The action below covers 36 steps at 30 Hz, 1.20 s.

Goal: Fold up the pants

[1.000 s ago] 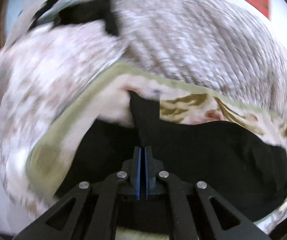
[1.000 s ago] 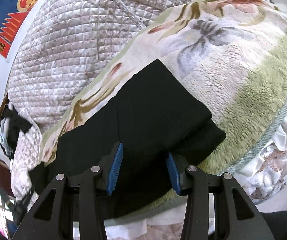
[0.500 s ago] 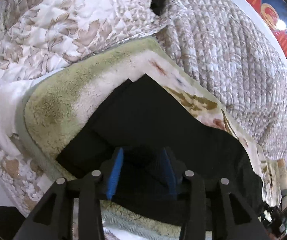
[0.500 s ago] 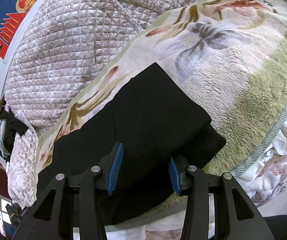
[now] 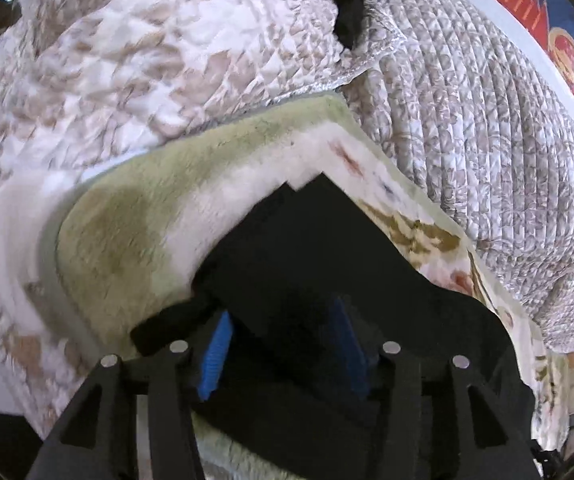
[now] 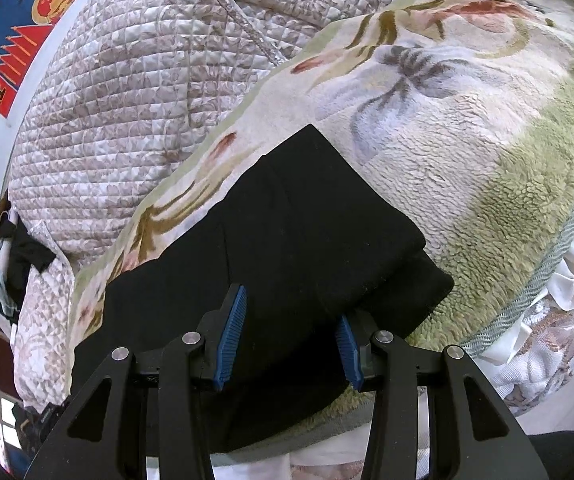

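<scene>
A bed covered by a grey-beige quilted bedspread (image 6: 135,92) carries everything. Spread over it lies a fleecy cream blanket with a green border and a flower print (image 6: 467,128), reaching the bed's near edge. Flat on that blanket lie the folded black pants (image 6: 307,220), their layers stacked. A crumpled white quilt with tan leaf shapes (image 5: 147,52) is heaped beside the blanket.

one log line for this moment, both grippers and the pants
pants: folded on floral blanket | left gripper: opening, over pants | right gripper: open, over pants
</scene>
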Motion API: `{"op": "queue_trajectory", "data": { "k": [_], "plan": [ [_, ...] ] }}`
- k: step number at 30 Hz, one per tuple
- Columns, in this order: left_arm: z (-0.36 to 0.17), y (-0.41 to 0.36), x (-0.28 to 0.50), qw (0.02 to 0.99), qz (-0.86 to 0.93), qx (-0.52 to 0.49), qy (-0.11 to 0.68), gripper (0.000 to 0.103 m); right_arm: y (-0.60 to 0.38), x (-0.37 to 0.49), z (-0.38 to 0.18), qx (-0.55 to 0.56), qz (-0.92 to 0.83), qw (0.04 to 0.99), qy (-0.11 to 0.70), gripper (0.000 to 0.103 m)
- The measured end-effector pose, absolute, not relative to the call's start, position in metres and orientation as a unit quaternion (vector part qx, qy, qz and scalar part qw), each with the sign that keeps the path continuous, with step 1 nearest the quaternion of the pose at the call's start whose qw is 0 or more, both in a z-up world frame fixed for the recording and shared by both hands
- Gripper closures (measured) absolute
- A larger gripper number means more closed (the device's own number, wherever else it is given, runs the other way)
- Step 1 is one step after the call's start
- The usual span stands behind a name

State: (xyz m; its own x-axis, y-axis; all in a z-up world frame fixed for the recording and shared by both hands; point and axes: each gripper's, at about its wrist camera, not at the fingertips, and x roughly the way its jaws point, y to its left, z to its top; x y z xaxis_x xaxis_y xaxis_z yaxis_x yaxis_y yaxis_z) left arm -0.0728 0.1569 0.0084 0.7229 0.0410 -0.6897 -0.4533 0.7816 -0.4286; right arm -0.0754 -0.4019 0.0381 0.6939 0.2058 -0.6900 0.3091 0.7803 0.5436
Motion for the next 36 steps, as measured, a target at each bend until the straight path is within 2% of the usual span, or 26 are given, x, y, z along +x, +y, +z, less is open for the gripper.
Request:
{"op": "queue_trajectory", "data": {
  "k": [1,2,3,5,6,7,10,19,23,28,33,36],
  "plan": [
    [0.01,0.157,-0.071,0.88,0.149,-0.29,0.346,0.066,-0.402,-0.075,0.038,0.331,-0.03,0.859,0.389,0.06],
    [0.011,0.157,-0.071,0.881,0.158,-0.282,0.345,0.089,-0.402,-0.076,0.039,0.332,-0.03,0.86,0.386,0.06],
    [0.012,0.159,-0.071,0.882,0.161,-0.276,0.346,0.094,-0.402,-0.077,0.041,0.332,-0.032,0.863,0.381,0.061],
    [0.014,0.162,-0.072,0.881,0.157,-0.276,0.35,0.097,-0.403,-0.078,0.046,0.323,-0.042,0.869,0.371,0.075],
    [0.017,0.161,-0.073,0.882,0.157,-0.272,0.351,0.098,-0.404,-0.079,0.048,0.319,-0.047,0.871,0.37,0.085],
    [0.021,0.16,-0.075,0.885,0.156,-0.266,0.348,0.099,-0.406,-0.078,0.048,0.32,-0.054,0.871,0.37,0.089],
    [0.037,0.156,-0.081,0.897,0.144,-0.247,0.338,0.099,-0.409,-0.074,0.046,0.327,-0.048,0.867,0.374,0.093],
    [0.057,0.158,-0.111,0.903,0.137,-0.229,0.336,0.099,-0.414,-0.09,0.071,0.336,-0.021,0.877,0.343,0.095],
    [0.023,0.17,-0.109,0.876,0.145,-0.251,0.385,0.099,-0.421,-0.088,0.045,0.346,-0.043,0.854,0.386,0.095],
    [0.037,0.164,-0.112,0.89,0.14,-0.236,0.364,0.099,-0.418,-0.096,0.063,0.343,-0.033,0.865,0.364,0.095],
    [0.025,0.164,-0.11,0.88,0.149,-0.226,0.39,0.098,-0.417,-0.092,0.044,0.336,-0.065,0.847,0.407,0.095],
    [0.029,0.163,-0.114,0.881,0.157,-0.213,0.392,0.095,-0.418,-0.098,0.045,0.332,-0.071,0.848,0.407,0.093]
  ]
}}
